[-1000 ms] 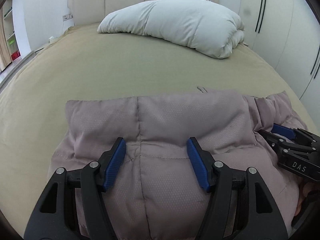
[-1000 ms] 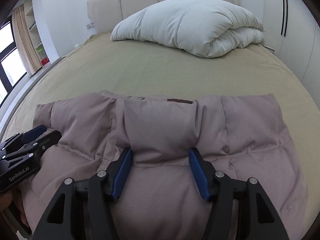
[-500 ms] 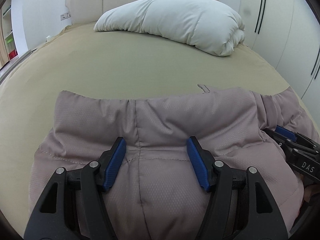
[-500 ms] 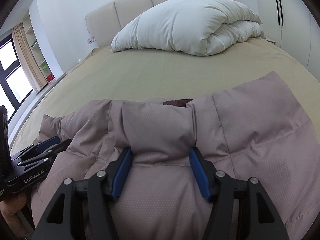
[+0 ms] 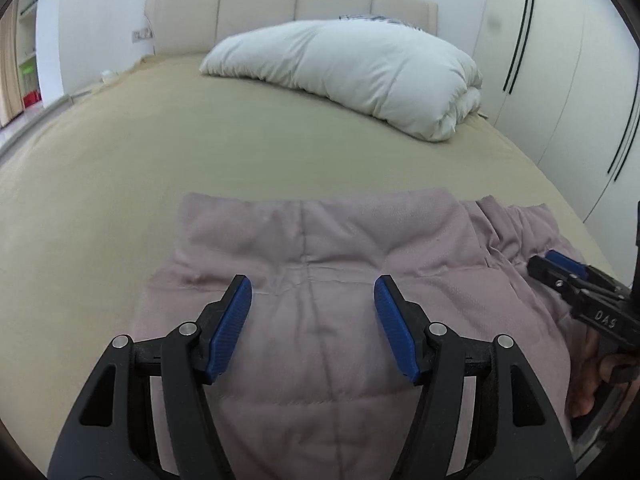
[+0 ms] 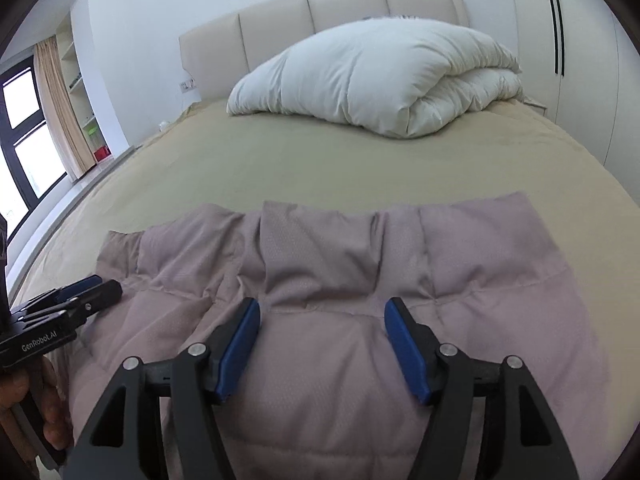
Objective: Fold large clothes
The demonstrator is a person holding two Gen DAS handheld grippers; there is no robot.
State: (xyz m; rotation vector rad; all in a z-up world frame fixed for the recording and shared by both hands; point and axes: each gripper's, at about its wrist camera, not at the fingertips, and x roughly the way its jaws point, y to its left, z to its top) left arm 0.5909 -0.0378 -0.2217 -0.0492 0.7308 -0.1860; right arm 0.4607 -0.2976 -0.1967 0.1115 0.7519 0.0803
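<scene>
A mauve quilted puffer jacket (image 5: 320, 272) lies folded on the beige bed (image 5: 200, 152), near its front edge; it also shows in the right wrist view (image 6: 460, 264). My left gripper (image 5: 312, 292) is open above the jacket's left part, holding nothing. My right gripper (image 6: 322, 316) is open above the jacket's middle, just behind a raised fold (image 6: 320, 248). Each gripper shows at the edge of the other's view: the right one (image 5: 576, 280) and the left one (image 6: 76, 296).
A folded white duvet (image 6: 376, 80) lies at the head of the bed by the padded headboard (image 6: 320, 20). White wardrobe doors (image 5: 560, 60) stand to the right. A window and shelves (image 6: 36, 128) are to the left.
Both grippers lifted and drew back from the jacket, and the views now look from higher up. The jacket, raised half a second ago, has settled flatter on the bed.
</scene>
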